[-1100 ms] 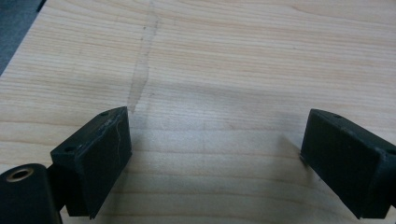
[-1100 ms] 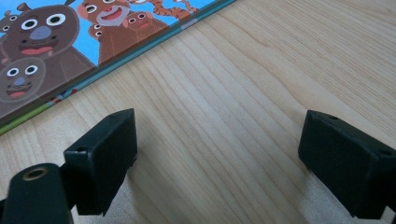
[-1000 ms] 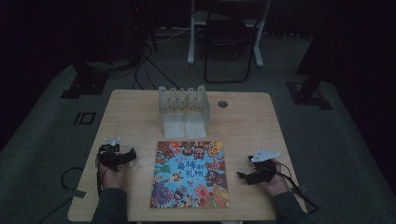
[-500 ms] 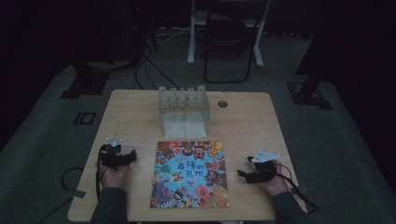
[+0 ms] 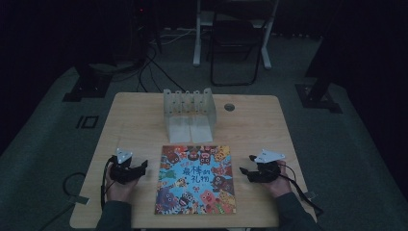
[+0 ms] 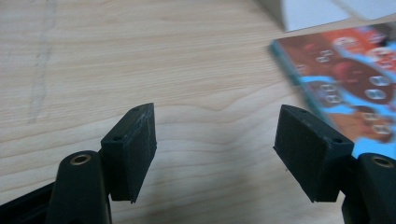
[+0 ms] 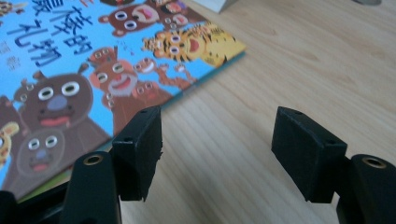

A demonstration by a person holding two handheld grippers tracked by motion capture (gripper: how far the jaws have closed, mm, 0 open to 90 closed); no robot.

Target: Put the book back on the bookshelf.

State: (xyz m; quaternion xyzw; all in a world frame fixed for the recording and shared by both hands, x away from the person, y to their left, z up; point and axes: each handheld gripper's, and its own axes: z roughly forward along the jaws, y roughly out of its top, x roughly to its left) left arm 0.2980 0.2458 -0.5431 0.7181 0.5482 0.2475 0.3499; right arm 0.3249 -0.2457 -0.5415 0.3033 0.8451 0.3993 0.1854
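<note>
The book (image 5: 197, 180) cover bears large dark Chinese characters, "最棒的礼物", at about 12 o'clock of its middle

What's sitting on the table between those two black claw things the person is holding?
A colourful picture book lies flat between the left gripper and right gripper, as the high view shows. Both grippers are open and empty.

The high view is dim and murky, the room around the table (image 5: 144, 110) nearly black and detail soft. Both gripper views are bright and evenly lit, with faint shadows under the jaws. In the left gripper view the picture book (image 6: 345, 70) is blurred; in the right gripper view its far edge softens.
</note>
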